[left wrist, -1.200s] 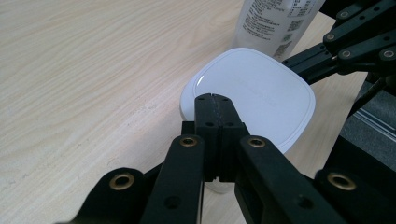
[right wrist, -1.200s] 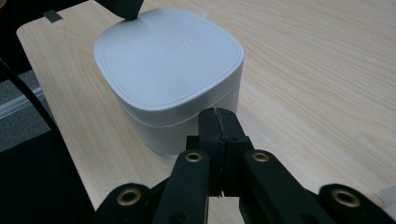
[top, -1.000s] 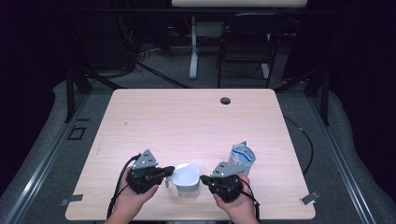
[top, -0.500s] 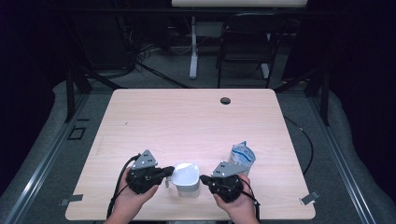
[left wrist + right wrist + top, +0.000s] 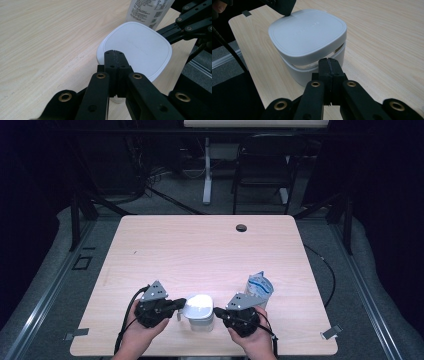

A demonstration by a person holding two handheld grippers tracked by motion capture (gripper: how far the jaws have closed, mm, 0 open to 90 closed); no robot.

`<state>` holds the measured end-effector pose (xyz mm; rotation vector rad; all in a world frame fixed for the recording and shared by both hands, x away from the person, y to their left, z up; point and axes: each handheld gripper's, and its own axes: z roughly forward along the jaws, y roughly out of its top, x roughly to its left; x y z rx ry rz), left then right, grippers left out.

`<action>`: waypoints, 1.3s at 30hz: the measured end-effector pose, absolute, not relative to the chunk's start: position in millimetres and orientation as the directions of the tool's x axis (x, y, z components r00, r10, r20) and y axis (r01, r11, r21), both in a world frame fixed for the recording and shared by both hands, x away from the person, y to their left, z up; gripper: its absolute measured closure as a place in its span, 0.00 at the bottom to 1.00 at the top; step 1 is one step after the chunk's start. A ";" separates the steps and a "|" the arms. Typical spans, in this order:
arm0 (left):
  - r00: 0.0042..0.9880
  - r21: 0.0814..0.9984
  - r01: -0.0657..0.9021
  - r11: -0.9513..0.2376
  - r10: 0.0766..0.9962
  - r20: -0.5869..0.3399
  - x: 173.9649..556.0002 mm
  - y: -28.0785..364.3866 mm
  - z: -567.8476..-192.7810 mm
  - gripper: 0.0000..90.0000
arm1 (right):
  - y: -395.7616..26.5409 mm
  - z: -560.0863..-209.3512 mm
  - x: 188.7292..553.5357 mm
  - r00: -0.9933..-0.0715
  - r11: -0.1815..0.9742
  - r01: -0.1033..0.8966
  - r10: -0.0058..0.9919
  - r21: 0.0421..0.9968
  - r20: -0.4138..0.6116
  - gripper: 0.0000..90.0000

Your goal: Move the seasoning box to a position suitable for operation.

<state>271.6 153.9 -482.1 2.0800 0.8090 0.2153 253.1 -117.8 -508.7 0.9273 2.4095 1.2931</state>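
Note:
A white square tub with a rounded lid point(image 5: 200, 307) stands near the table's front edge. My left gripper point(image 5: 181, 306) is shut, its tips resting on the near rim of the lid point(image 5: 140, 47). In its own view the jaws point(image 5: 115, 53) are pressed together with nothing between them. From the other side, my right gripper point(image 5: 217, 311) is shut too. Its tips point(image 5: 329, 61) sit against the tub's side just under the lid point(image 5: 309, 37). A thin gap shows between lid and tub on that side. The left gripper's tip point(image 5: 285, 11) touches the lid's far edge.
A white pouch with blue print point(image 5: 259, 287) stands upright just right of the right gripper, and appears again as the pouch point(image 5: 147, 10) behind the tub. The wooden table point(image 5: 200, 250) has a dark grommet point(image 5: 241, 227) at the back. A chair point(image 5: 260, 170) stands beyond it.

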 end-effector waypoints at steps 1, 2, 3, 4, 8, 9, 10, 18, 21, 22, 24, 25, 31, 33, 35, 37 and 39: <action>0.774 0.783 0.467 -0.412 0.618 -0.137 271.6 153.9 -482.1 1.00 | -117.6 -508.5 253.0 -0.765 0.403 0.413 0.639 0.817 0.072 1.00; 0.775 0.783 0.465 -0.414 0.617 -0.134 271.6 154.0 -482.1 1.00 | -117.6 -508.4 253.0 -0.766 0.401 0.413 0.639 0.817 0.073 1.00; 0.775 0.783 0.464 -0.415 0.618 -0.132 271.4 154.0 -482.1 1.00 | -117.5 -508.4 253.0 -0.766 0.399 0.414 0.639 0.818 0.075 1.00; 0.772 0.788 0.461 -0.408 0.623 -0.129 271.1 153.5 -482.7 1.00 | -117.5 -508.3 253.0 -0.766 0.400 0.413 0.639 0.818 0.074 1.00; 0.774 0.787 0.460 -0.411 0.620 -0.129 270.9 153.9 -482.7 1.00 | -117.3 -508.2 252.9 -0.765 0.400 0.413 0.640 0.818 0.073 1.00; 0.774 0.787 0.460 -0.411 0.620 -0.129 270.8 153.9 -482.8 1.00 | -117.2 -508.2 252.9 -0.765 0.398 0.413 0.640 0.819 0.074 1.00; 0.773 0.786 0.462 -0.410 0.621 -0.131 270.7 153.9 -482.7 1.00 | -117.3 -507.9 252.9 -0.765 0.401 0.412 0.640 0.818 0.072 1.00; 0.772 0.785 0.465 -0.410 0.622 -0.132 270.7 154.9 -483.1 1.00 | -115.4 -504.8 252.2 -0.767 0.391 0.404 0.638 0.827 0.073 1.00; 0.771 0.785 0.466 -0.409 0.623 -0.133 270.5 155.0 -483.2 1.00 | -115.1 -503.8 251.9 -0.768 0.396 0.400 0.637 0.827 0.067 1.00; 0.771 0.785 0.465 -0.409 0.623 -0.132 270.4 154.9 -483.2 1.00 | -115.2 -503.8 251.9 -0.768 0.396 0.400 0.637 0.827 0.066 1.00; 0.770 0.784 0.466 -0.409 0.624 -0.132 270.1 154.9 -483.2 1.00 | -115.3 -503.4 251.9 -0.769 0.398 0.399 0.636 0.826 0.064 1.00; 0.770 0.785 0.467 -0.408 0.625 -0.132 270.1 154.9 -483.3 1.00 | -115.2 -503.2 251.9 -0.770 0.398 0.397 0.635 0.827 0.064 1.00; 0.765 0.786 0.469 -0.402 0.630 -0.134 269.8 155.3 -484.1 1.00 | -113.4 -499.9 251.1 -0.773 0.395 0.387 0.632 0.833 0.060 1.00; 0.765 0.787 0.468 -0.401 0.630 -0.134 269.8 155.4 -484.2 1.00 | -113.0 -499.6 251.2 -0.774 0.392 0.386 0.630 0.835 0.062 1.00; 0.764 0.788 0.469 -0.400 0.630 -0.135 269.7 155.3 -484.3 1.00 | -113.3 -499.7 251.2 -0.773 0.392 0.388 0.631 0.834 0.062 1.00; 0.765 0.788 0.468 -0.399 0.630 -0.135 269.7 155.5 -484.4 1.00 | -113.2 -499.8 251.1 -0.772 0.390 0.388 0.632 0.835 0.064 1.00; 0.765 0.788 0.469 -0.399 0.629 -0.137 269.7 155.9 -484.5 1.00 | -113.1 -499.6 251.1 -0.773 0.393 0.387 0.631 0.834 0.061 1.00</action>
